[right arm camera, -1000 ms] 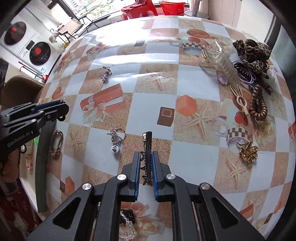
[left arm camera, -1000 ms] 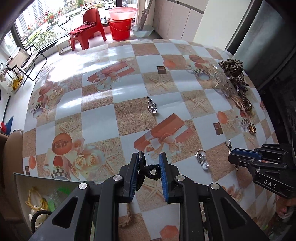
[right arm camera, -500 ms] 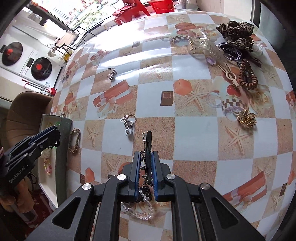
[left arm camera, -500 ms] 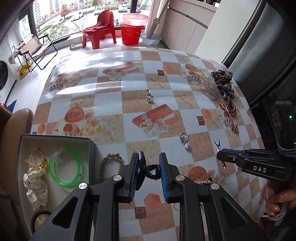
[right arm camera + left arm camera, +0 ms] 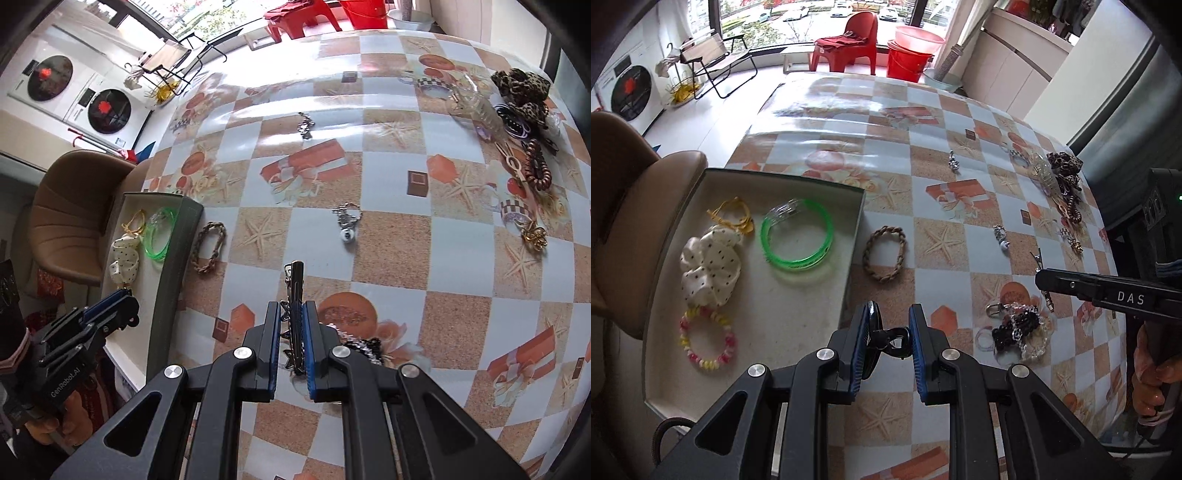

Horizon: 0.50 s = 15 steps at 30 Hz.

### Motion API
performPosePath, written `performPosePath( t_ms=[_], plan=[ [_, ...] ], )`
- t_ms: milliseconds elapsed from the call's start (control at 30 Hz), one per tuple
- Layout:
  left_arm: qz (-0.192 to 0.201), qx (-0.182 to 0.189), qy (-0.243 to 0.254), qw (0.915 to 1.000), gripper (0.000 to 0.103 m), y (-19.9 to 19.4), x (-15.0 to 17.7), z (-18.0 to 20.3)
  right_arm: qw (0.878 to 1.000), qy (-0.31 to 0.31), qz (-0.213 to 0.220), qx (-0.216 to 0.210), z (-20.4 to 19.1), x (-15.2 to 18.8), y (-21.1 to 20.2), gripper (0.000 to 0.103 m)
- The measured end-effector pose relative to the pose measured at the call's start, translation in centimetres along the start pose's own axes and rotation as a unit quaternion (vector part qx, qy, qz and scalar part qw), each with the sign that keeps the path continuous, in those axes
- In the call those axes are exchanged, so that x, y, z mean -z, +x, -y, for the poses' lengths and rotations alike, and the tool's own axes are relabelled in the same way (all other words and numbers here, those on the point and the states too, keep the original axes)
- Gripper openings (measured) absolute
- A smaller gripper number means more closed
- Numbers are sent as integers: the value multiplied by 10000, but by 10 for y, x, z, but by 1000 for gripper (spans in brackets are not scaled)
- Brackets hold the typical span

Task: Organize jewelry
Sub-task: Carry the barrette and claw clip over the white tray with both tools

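Note:
My left gripper [image 5: 889,338] is shut on a small black clip [image 5: 892,336], held above the table by the right wall of the open box [image 5: 812,295]. The box holds a green bangle [image 5: 796,236], a dotted white scrunchie [image 5: 709,269], a yellow tie and a pink-yellow bead bracelet [image 5: 707,341]. My right gripper [image 5: 291,332] is shut on a black metal hair clip [image 5: 294,295] that sticks out past the fingertips, above the table. In the left wrist view the right gripper [image 5: 1043,278] enters from the right. A braided brown bracelet [image 5: 884,253] lies beside the box.
A beaded black-and-clear bracelet pile [image 5: 1015,330] lies near the front edge. A silver charm [image 5: 347,221], another charm [image 5: 304,125], a gold piece [image 5: 533,234], hair claws and leopard scrunchies [image 5: 521,92] lie across the table. A brown chair [image 5: 66,218] stands left of the box.
Both grippers have pulled back and up from the table. The left one has swung left, bringing the whole box into view. Both still hold their clips.

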<state>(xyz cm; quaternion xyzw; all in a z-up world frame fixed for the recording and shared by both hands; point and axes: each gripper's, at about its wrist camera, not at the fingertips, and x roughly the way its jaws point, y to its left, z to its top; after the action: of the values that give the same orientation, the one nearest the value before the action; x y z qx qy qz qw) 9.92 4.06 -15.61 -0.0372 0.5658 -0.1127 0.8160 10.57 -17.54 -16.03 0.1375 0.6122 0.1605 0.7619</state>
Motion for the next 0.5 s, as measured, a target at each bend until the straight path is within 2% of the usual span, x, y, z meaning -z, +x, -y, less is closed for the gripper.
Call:
performPosePath(
  t_ms=[267,500],
  plan=[
    [82,-298,-628,9975,26,-19,27,-50,9978,-609,-126,-222,-61,-8,13,13],
    [86,-615,-1198,9909,26,-29,53,-100,9911,-1206,-302,-483,-124,-14,34,13]
  ],
)
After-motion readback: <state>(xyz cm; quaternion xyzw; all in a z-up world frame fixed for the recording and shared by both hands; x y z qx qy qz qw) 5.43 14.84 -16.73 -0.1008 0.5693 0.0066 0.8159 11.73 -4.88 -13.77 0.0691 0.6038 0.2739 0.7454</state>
